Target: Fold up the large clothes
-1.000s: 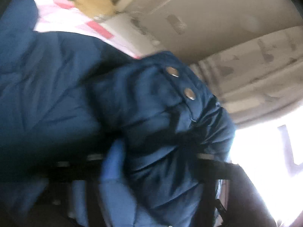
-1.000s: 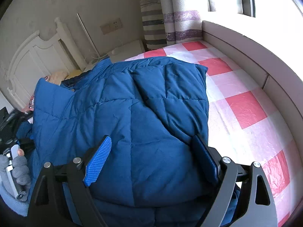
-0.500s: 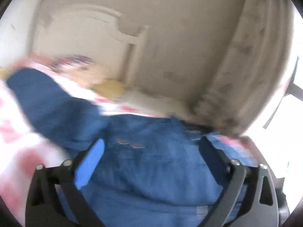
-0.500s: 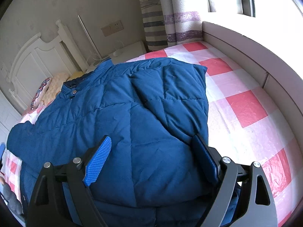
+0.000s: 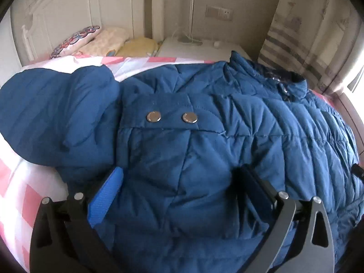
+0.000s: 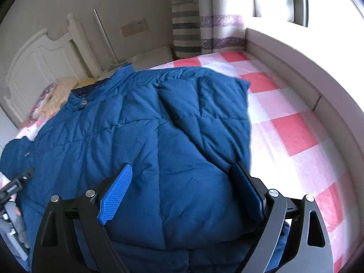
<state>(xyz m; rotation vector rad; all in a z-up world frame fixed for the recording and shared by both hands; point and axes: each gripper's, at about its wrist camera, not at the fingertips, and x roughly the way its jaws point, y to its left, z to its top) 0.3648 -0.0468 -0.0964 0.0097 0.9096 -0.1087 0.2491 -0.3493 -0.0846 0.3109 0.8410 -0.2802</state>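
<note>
A large dark blue quilted jacket [image 5: 204, 141] lies spread on the bed; it also shows in the right wrist view [image 6: 141, 136]. Its pocket flap with two metal snaps [image 5: 170, 116] faces up, and a sleeve [image 5: 50, 113] lies to the left. Its collar [image 6: 82, 97] points toward the headboard. My left gripper [image 5: 179, 177] is open, its jaws wide apart over the jacket near the pocket. My right gripper [image 6: 182, 177] is open, its jaws wide apart over the jacket's folded right side near its edge [image 6: 245, 122].
The bed has a pink and white checked sheet [image 6: 291, 122]. Pillows [image 5: 102, 43] lie by the white headboard [image 5: 75, 6]. A white nightstand [image 5: 200, 47] stands beside it. A striped curtain [image 6: 186, 27] and a window ledge [image 6: 295, 59] are on the right.
My left gripper let go of the bunched jacket part, which now lies flat on the bed, and swung back to face the headboard. My right gripper has stayed in place, open.
</note>
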